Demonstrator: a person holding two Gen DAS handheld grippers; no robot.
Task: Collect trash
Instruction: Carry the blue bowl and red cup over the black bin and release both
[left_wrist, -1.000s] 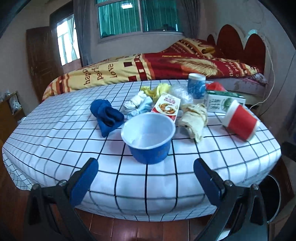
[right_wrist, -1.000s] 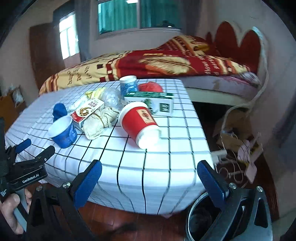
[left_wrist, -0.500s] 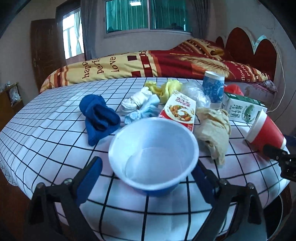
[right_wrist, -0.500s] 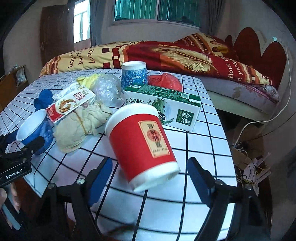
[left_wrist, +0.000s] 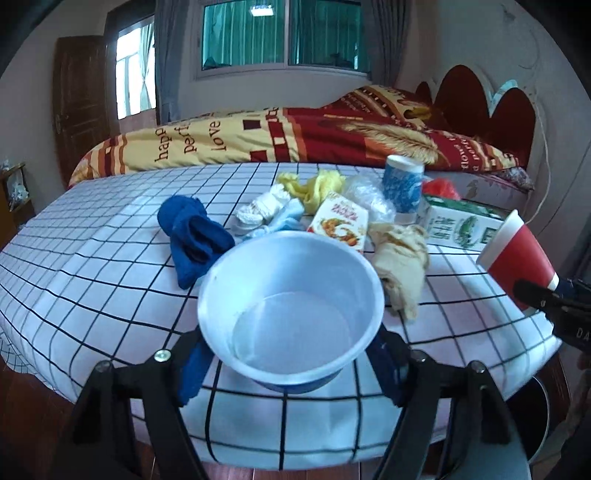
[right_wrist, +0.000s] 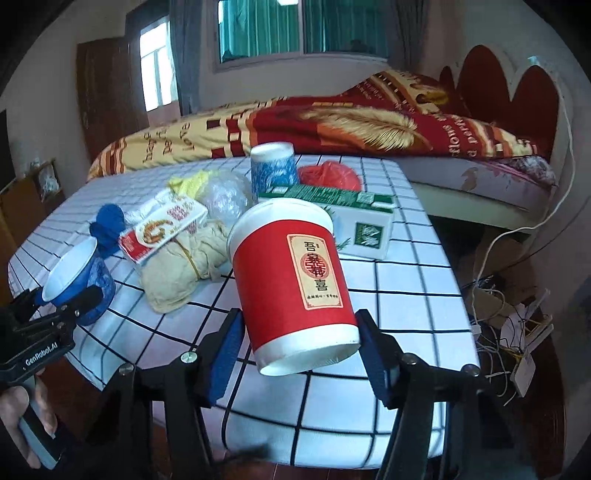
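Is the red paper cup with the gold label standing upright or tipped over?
Tipped over: the red paper cup lies on its side on the checked tablecloth, base toward the camera.

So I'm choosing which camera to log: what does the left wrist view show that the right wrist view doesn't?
Only the left wrist view: the inside of the blue bowl, empty, and the white socks. Only the right wrist view: the red cup's label, the floor cables, and a hand on the left tool's handle. Both: the checked table, green carton and each tool closing around its cup.
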